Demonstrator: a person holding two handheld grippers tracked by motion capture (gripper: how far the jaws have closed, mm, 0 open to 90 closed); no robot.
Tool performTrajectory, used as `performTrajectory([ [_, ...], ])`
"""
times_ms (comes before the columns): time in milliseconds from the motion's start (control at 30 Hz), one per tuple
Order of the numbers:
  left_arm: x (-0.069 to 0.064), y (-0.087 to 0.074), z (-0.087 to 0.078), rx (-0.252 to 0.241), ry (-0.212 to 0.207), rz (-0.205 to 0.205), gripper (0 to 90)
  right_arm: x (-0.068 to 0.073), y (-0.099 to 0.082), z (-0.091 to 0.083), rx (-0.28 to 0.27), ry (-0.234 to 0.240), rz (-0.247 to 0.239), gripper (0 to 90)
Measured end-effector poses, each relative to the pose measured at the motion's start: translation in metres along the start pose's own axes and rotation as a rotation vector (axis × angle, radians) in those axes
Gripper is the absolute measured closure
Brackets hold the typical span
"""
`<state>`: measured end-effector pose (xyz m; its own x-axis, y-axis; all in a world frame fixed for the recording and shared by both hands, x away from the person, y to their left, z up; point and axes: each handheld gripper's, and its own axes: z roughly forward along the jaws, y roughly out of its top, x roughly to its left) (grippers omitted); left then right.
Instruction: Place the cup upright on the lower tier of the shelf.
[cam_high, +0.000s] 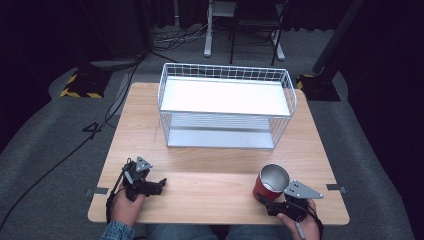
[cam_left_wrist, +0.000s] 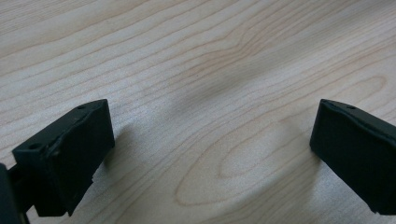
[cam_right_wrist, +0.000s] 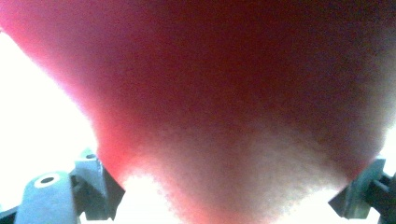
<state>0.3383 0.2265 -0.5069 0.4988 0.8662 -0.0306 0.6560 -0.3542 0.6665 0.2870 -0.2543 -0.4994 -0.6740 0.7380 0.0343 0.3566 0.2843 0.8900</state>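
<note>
At desk's (cam_high: 215, 175) 5 o'clock corner, right hand-held gripper (cam_high: 274, 200) pinching red metal-lined cup (cam_high: 270, 183), cup slightly tilted. Left hand-held gripper (cam_high: 155, 186) spread, idle at 7 o'clock. Step: grasp made. Next, probably: lift clear, carry toward white wire shelf rack (cam_high: 226, 105) at 12 o'clock, keeping grip firm.

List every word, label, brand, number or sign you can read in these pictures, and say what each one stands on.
None can be read.
The red cup held in the right gripper shows no lettering.
The white wire basket, the wooden table and the left gripper carry no print.
The yellow-and-black stripes on the floor stand are hazard marking, not text.
</note>
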Motion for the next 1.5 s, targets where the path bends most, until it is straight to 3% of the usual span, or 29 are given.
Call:
performTrajectory([
  [767,0.0,0.0,0.0,0.001,0.0,0.0,0.0,-0.002,0.057,0.005,-0.022,0.025,-0.038,16.5],
  [1167,-0.001,-0.001,-0.001,-0.001,0.009,-0.002,0.1,-0.012,0.084,0.028,-0.028,0.048,-0.014,16.5],
  [1500,-0.001,-0.001,-0.001,-0.001,0.011,-0.002,0.1,-0.017,0.094,0.055,-0.017,0.061,0.003,16.5],
])
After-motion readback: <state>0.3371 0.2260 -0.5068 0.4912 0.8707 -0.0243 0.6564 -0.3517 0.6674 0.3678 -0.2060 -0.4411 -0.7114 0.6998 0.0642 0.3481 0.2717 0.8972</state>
